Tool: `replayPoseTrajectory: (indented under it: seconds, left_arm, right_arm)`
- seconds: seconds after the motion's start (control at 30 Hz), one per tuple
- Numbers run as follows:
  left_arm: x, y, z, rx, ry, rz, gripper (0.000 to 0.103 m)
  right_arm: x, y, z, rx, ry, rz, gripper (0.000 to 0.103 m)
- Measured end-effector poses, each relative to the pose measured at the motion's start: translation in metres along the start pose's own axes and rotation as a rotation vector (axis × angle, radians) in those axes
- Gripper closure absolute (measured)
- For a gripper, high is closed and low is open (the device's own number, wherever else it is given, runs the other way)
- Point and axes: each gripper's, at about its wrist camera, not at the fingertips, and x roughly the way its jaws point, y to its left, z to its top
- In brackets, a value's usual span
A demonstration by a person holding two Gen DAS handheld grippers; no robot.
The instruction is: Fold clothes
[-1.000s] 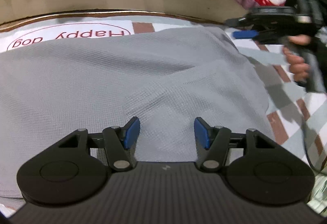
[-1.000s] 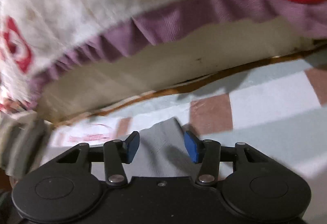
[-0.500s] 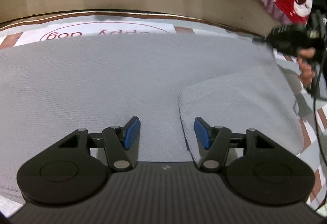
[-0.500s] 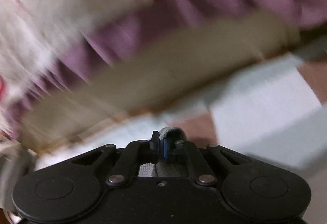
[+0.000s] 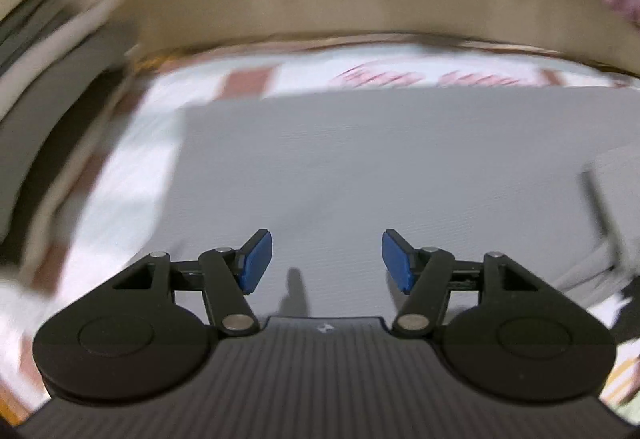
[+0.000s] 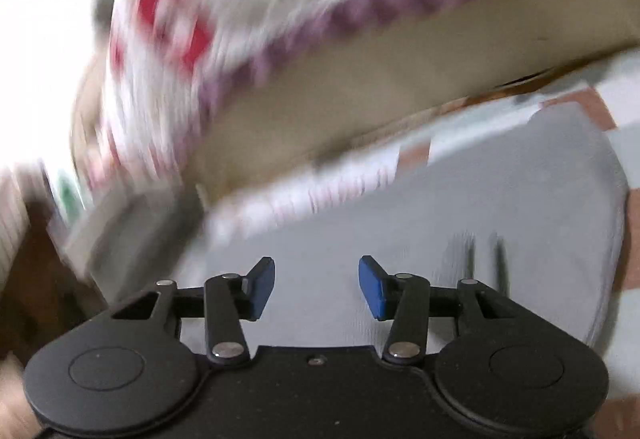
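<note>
The flat grey knitted garment (image 5: 380,167) lies spread on the checked white-and-brown bed sheet (image 5: 132,175). The left gripper (image 5: 327,261) and the right gripper (image 6: 317,286) both hang over it with jaws apart, holding nothing. Both views are smeared, so a hasty pinch could catch the sheet too, or only one layer. The garment's left edge has bare sheet beside it; the far edge runs near the beige bed wall (image 5: 340,7), probably leaving little room there.
</note>
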Motion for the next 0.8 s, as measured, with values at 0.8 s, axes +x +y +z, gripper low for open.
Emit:
replayPoseTrajectory:
  seconds: [0.8]
  left_arm:
    - [0.016,0.134,-0.074,-0.601,-0.103,-0.070,0.033]
  right_arm:
    - [0.090,0.202,-0.046,-0.373,0.126,-0.249,0.047]
